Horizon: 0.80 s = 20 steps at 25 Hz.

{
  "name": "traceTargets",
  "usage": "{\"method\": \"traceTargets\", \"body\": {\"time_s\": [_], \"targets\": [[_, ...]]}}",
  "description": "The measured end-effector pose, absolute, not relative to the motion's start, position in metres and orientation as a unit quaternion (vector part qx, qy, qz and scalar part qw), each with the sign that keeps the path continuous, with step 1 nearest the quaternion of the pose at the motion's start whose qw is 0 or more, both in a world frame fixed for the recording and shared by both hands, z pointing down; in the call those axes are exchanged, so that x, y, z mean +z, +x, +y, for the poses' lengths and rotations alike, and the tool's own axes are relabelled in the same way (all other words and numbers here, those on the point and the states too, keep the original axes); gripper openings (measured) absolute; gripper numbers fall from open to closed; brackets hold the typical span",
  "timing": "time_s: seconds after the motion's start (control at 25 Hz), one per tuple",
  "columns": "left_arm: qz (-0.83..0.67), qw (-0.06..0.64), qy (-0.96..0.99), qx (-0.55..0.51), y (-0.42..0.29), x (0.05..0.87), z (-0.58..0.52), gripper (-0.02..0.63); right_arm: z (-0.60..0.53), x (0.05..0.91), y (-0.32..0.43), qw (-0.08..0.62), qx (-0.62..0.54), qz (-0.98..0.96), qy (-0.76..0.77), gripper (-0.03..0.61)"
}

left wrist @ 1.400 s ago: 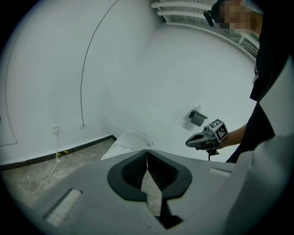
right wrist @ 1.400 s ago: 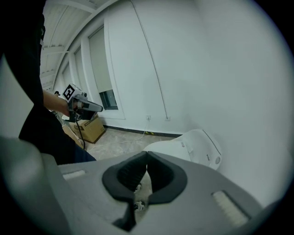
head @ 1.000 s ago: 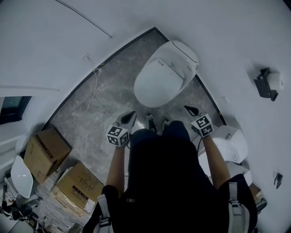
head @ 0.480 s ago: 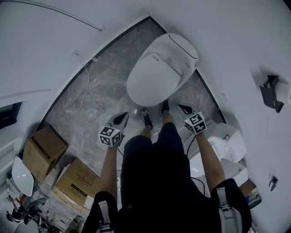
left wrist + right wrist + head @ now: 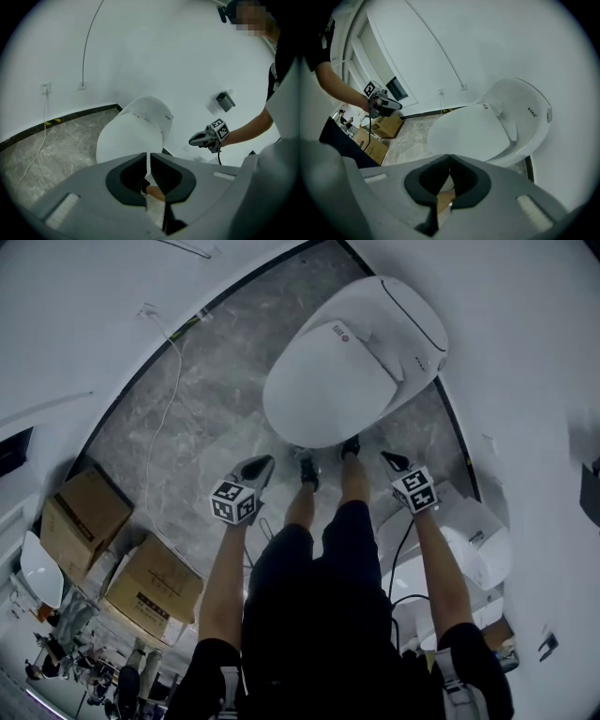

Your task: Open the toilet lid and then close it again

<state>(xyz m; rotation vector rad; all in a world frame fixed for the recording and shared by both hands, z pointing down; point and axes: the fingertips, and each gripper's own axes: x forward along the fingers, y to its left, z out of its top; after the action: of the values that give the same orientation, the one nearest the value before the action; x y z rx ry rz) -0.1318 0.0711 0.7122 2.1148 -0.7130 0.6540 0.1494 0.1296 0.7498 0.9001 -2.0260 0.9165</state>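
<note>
A white toilet stands against the wall with its lid [image 5: 333,385] down flat; the lid [image 5: 129,138] also fills the middle of the left gripper view, and the lid [image 5: 468,131] lies below and ahead in the right gripper view. My left gripper [image 5: 265,463] hangs left of the toilet's front, shut and empty. My right gripper [image 5: 387,458] hangs right of the front, shut and empty too. Neither touches the toilet. Each gripper shows in the other's view: the right gripper [image 5: 193,139] and the left gripper [image 5: 397,106].
The person's legs and shoes [image 5: 307,470] stand just before the bowl. Cardboard boxes [image 5: 80,518] sit on the grey marble floor at the left. A white cable [image 5: 169,399] runs down from a wall socket. White fixtures [image 5: 483,540] lie at the right, beside the wall.
Both grippers have come down toward the floor, and the toilet now looks larger and nearer. The jaws of both stayed shut.
</note>
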Motion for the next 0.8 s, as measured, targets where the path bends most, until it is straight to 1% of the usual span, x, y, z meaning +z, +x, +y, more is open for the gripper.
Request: {"method": "traceTargets", "body": {"time_s": [0.16,0.36,0.4,0.48,0.52,0.64,0.8], "targets": [[-0.292,0.41,0.819,0.275,-0.137,0.765,0.068,0.015,0.131,0.792,0.155,0.374,0.365,-0.783,0.336,0.003],[-0.316,0.442,0.798,0.261,-0.143,0.828,0.061,0.017,0.12,0.843,0.15,0.356,0.404,-0.767,0.349,0.003],[-0.321,0.453,0.792,0.254,-0.143,0.839,0.06,0.026,0.118,0.853,0.147,0.353,0.408,-0.765,0.351,0.003],[-0.328,0.476,0.778,0.245,-0.144,0.861,0.06,0.097,0.112,0.872,0.14,0.357,0.408,-0.765,0.349,0.003],[-0.328,0.485,0.772,0.245,-0.145,0.871,0.061,0.123,0.11,0.88,0.138,0.362,0.404,-0.765,0.347,0.003],[-0.328,0.5,0.761,0.252,-0.147,0.896,0.066,0.133,0.105,0.902,0.134,0.367,0.404,-0.759,0.354,0.003],[-0.334,0.52,0.747,0.246,-0.152,0.918,0.066,0.146,0.093,0.925,0.138,0.324,0.444,-0.729,0.408,0.005]]}}
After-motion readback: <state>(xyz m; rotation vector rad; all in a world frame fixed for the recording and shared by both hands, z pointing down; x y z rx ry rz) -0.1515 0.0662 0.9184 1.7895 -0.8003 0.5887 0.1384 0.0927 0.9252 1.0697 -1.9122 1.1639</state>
